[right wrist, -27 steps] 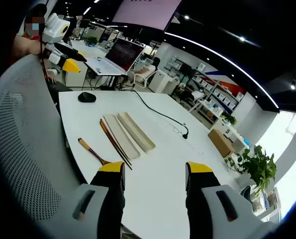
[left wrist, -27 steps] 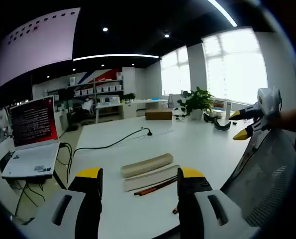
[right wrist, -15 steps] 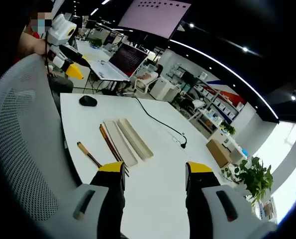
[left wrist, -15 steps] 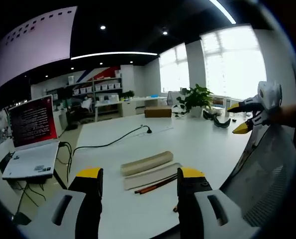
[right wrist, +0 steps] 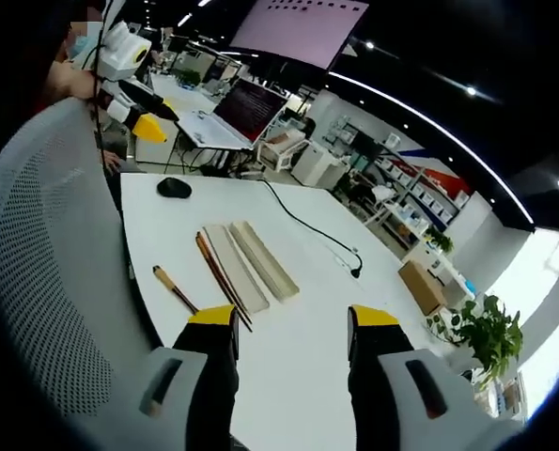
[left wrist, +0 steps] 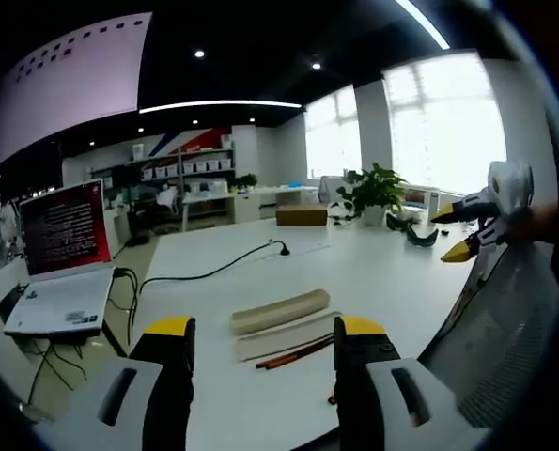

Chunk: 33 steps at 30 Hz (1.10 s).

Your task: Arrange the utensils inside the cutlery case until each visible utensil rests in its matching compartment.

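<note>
From the left gripper [left wrist: 260, 340], gaping and empty, I see the case [left wrist: 278, 311] lying crosswise on the bench [left wrist: 373, 272] ahead, while my right gripper [right wrist: 290, 324], likewise empty and wide, meets it lengthwise beside chopsticks [right wrist: 223, 279] and spoon [right wrist: 174, 288].

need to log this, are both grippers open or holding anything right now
Left gripper: open, holding nothing, above the table.
Right gripper: open, holding nothing, above the table.

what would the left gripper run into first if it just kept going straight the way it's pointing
Probably the two beige cutlery case halves lying on the white table, with the chopsticks beside the nearer half. They sit between the open left gripper jaws, though depth and height above the table are unclear.
</note>
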{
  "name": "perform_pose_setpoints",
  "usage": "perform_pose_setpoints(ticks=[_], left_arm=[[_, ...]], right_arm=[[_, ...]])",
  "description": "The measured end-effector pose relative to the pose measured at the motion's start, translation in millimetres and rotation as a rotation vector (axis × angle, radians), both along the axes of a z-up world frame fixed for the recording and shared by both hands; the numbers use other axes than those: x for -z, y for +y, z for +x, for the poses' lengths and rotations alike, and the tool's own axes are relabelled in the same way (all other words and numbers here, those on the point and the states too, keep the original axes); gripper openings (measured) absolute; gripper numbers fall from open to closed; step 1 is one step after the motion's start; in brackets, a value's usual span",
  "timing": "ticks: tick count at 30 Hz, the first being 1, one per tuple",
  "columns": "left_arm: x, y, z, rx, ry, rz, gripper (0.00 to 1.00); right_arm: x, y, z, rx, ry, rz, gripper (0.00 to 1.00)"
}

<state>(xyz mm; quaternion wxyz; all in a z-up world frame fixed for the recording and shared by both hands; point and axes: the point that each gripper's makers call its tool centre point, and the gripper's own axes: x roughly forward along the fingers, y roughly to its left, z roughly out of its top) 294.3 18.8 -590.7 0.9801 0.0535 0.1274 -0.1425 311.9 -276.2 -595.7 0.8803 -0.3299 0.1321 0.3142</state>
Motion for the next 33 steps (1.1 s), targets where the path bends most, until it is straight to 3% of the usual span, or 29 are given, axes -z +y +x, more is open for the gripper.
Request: perform_pose_setpoints(ticks=[6, 33], left_arm=[[1.3, 2.8, -0.3, -0.011, -0.004, -0.012, 0.61], [2.8, -1.4, -2.5, 0.009, -0.002, -0.001, 0.61]], right_arm=[[3.0, 2.7, -3.6, -0.019, -0.012, -0.036, 0.45], [-3.1, -3.4, -2.3, 0.006, -0.045, -0.037, 0.46]])
